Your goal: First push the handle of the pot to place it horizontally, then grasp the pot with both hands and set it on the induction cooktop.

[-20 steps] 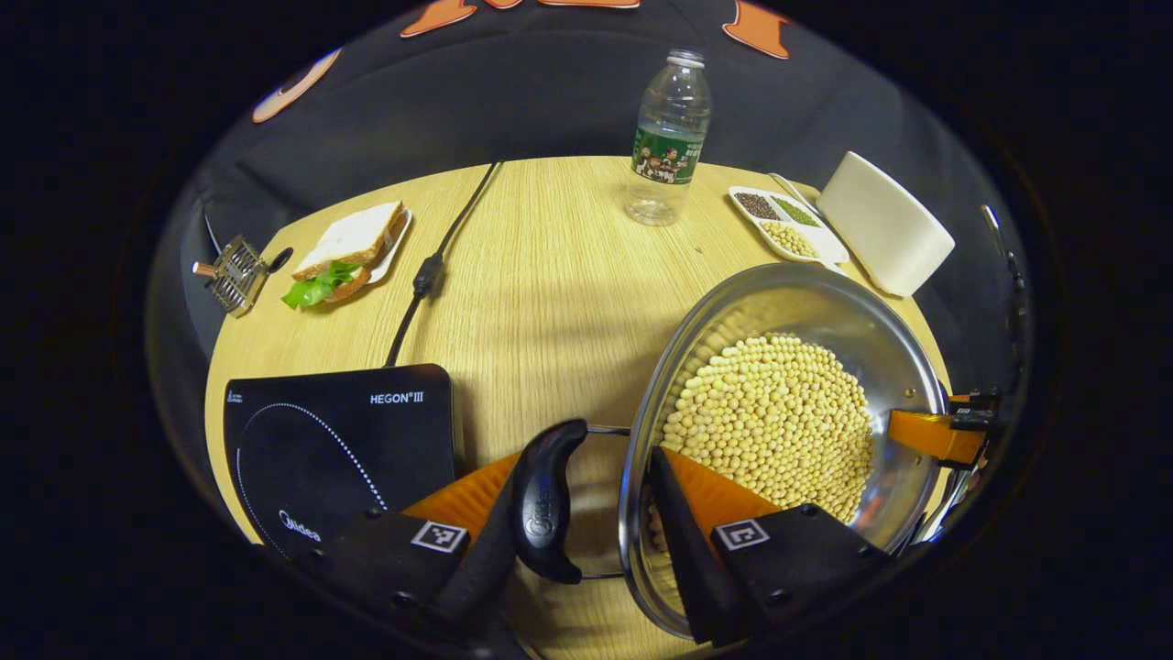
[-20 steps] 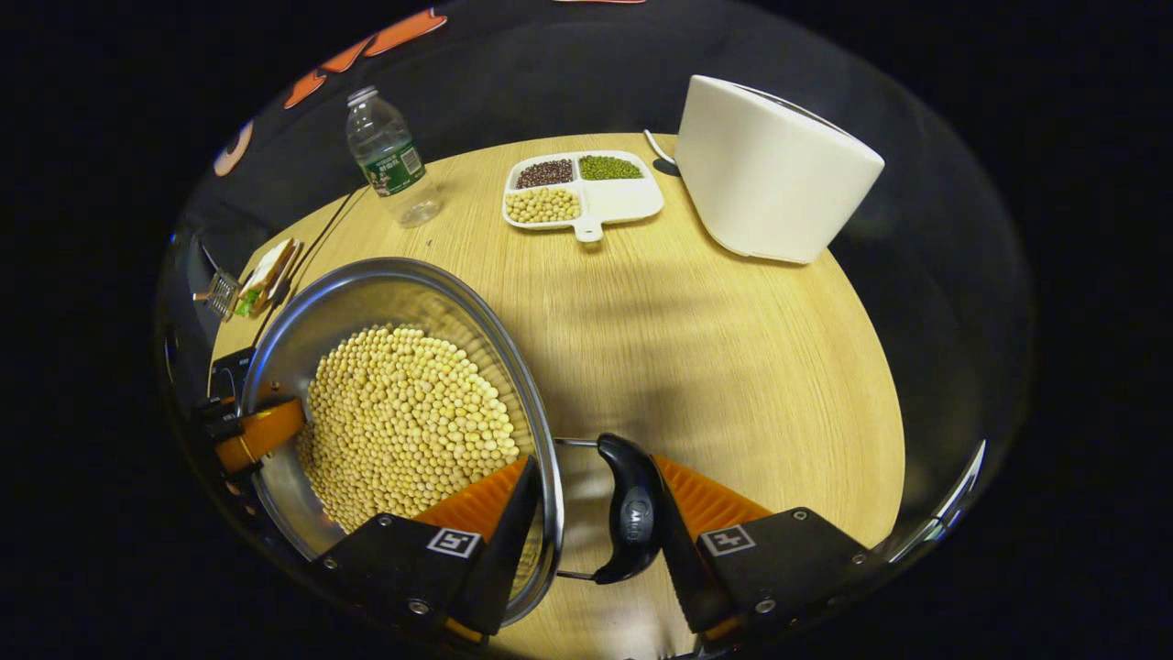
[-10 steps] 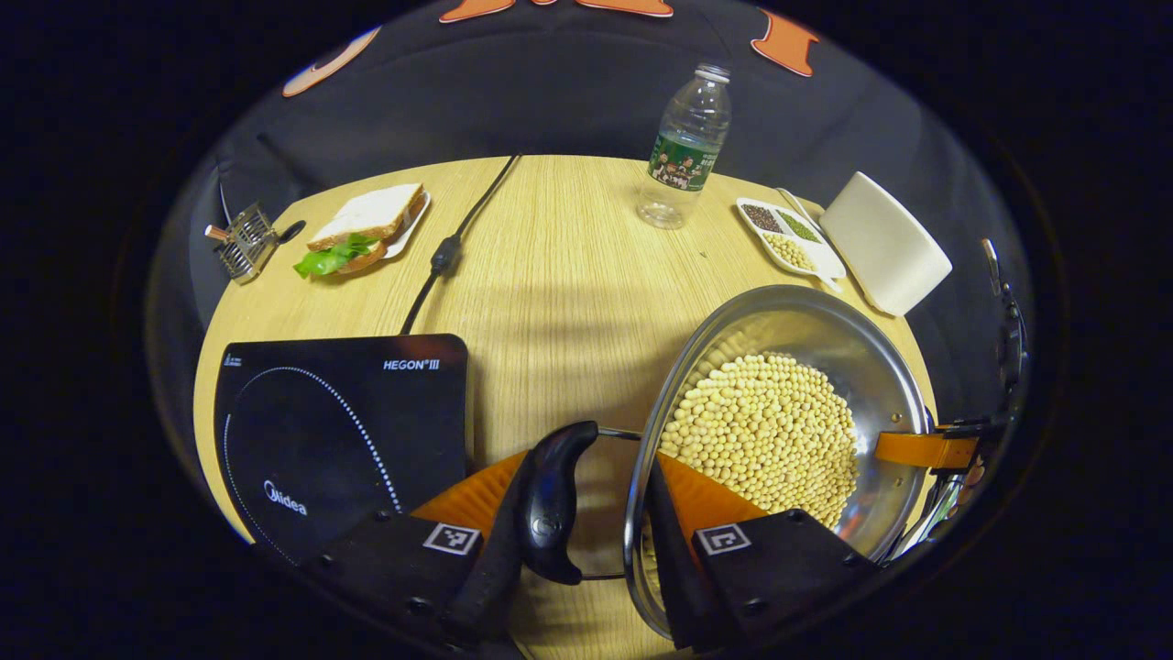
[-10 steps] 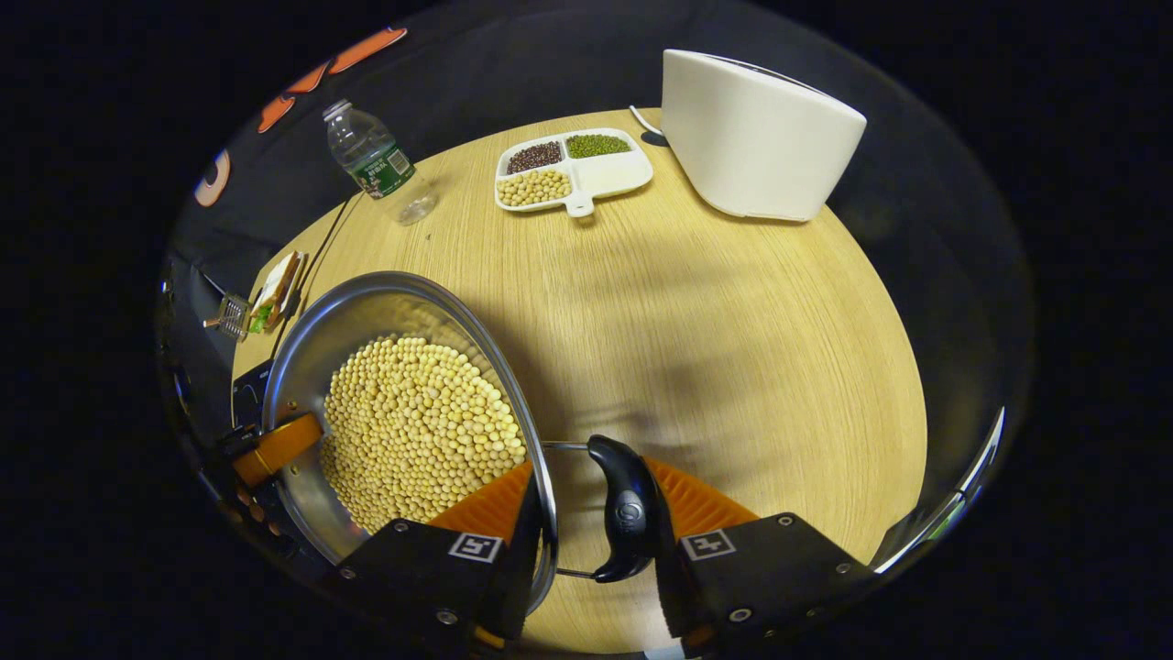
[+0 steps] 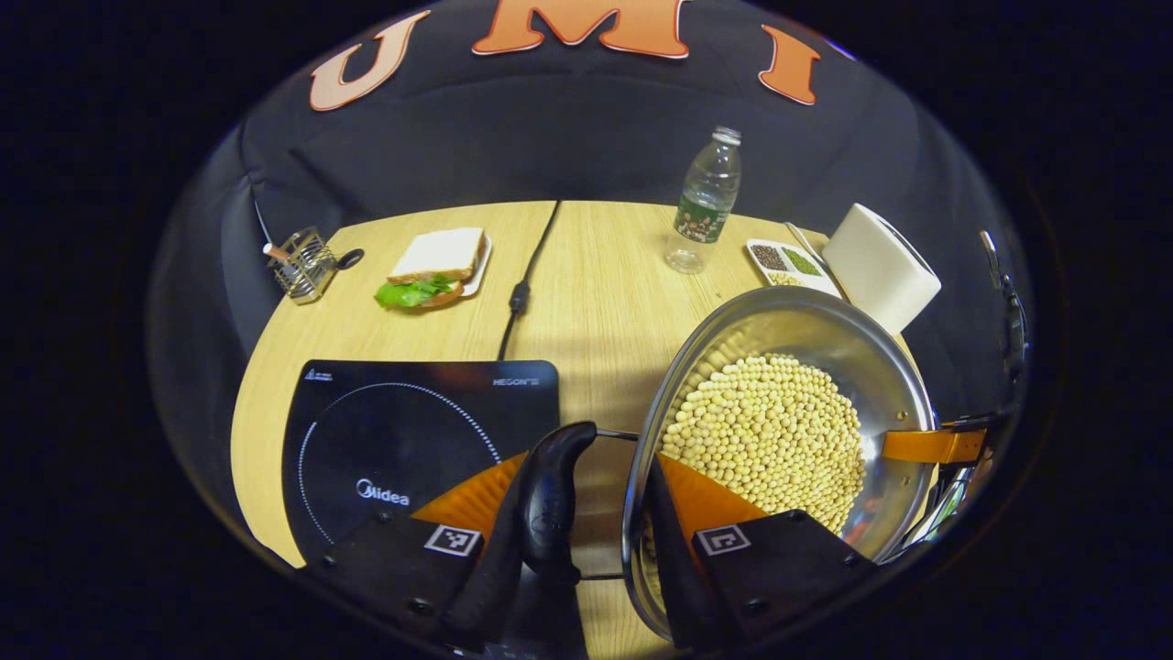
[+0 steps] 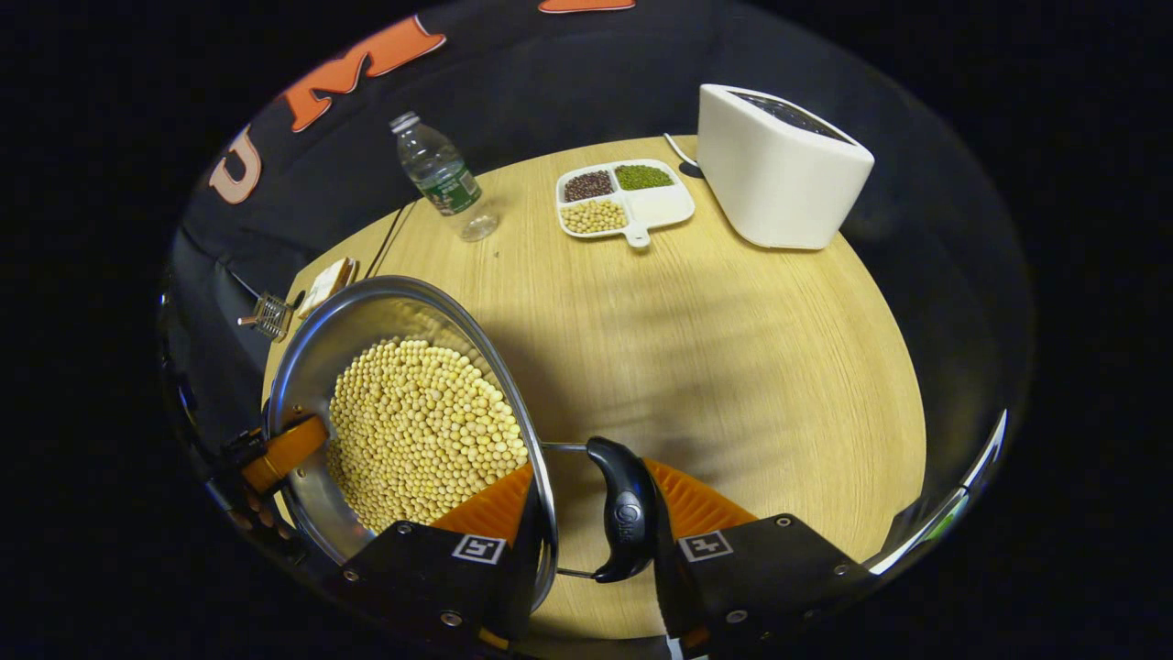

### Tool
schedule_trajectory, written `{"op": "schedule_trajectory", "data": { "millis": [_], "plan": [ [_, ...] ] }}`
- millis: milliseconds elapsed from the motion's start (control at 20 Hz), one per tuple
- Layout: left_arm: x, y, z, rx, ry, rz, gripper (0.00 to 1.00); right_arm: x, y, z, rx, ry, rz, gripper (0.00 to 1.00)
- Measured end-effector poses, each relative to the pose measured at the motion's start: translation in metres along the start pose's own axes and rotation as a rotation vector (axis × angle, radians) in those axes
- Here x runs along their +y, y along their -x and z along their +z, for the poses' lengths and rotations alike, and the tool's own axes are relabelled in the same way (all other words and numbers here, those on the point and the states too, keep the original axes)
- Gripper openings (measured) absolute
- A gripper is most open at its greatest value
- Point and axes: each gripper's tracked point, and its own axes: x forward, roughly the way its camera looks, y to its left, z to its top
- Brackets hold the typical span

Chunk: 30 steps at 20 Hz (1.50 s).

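A steel pot (image 5: 825, 330) full of pale soybeans (image 5: 770, 431) hangs tilted above the wooden table (image 5: 605, 275), held at both sides. My left gripper (image 5: 591, 467) is shut on the pot's black left handle (image 5: 550, 495), one finger outside the handle and one inside the pot wall. My right gripper (image 6: 591, 472) is shut the same way on the black right handle (image 6: 625, 513) of the pot (image 6: 339, 330). Each view shows the other gripper across the pot: the right one (image 5: 926, 446), the left one (image 6: 284, 449). The black induction cooktop (image 5: 403, 431) lies just left of the pot.
At the back stand a water bottle (image 5: 706, 202), a sectioned dish of beans (image 6: 623, 197) and a white container (image 6: 779, 170). A sandwich on a plate (image 5: 435, 266), a wire rack (image 5: 302, 266) and the cooktop's cord (image 5: 527, 284) lie behind the cooktop.
Both grippers have risen with the pot, so the table sits farther below. In the left gripper view the cooktop has slid right, closer to the pot. Both grips are unchanged.
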Motion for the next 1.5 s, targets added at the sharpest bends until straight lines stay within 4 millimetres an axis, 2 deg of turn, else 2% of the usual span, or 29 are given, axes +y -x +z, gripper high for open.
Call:
{"op": "schedule_trajectory", "data": {
  "millis": [150,400,700,750,800,1000,1050,1100,1350,1450,1500],
  "plan": [
    [0.025,0.021,0.000,-0.023,0.004,0.032,0.71,0.002,-0.006,0.004,-0.007,0.026,0.018,0.54],
    [0.085,0.045,0.004,-0.056,0.063,0.097,0.71,0.000,-0.021,0.013,-0.016,0.090,0.073,0.54],
    [0.150,0.071,0.015,-0.091,0.122,0.157,0.71,-0.017,-0.009,0.040,-0.035,0.163,0.103,0.54],
    [0.160,0.074,0.017,-0.092,0.127,0.164,0.71,-0.020,-0.006,0.043,-0.036,0.173,0.106,0.58],
    [0.171,0.076,0.018,-0.093,0.133,0.170,0.70,-0.023,-0.005,0.047,-0.034,0.182,0.109,0.54],
    [0.205,0.071,0.020,-0.074,0.152,0.185,0.70,-0.032,0.001,0.058,-0.022,0.194,0.111,0.54],
    [0.221,0.063,0.015,-0.065,0.151,0.187,0.70,-0.032,0.002,0.057,-0.017,0.193,0.108,0.54],
    [0.227,0.061,0.014,-0.059,0.150,0.187,0.70,-0.034,0.004,0.061,-0.012,0.191,0.106,0.54],
    [0.222,0.059,0.017,-0.022,0.126,0.162,0.70,-0.045,0.006,0.062,0.009,0.165,0.081,0.54],
    [0.225,0.058,0.020,0.001,0.117,0.146,0.70,-0.052,0.015,0.068,0.023,0.151,0.064,0.54],
    [0.215,0.065,0.027,0.007,0.111,0.141,0.70,-0.056,0.020,0.073,0.028,0.144,0.057,0.54]
  ]
}}
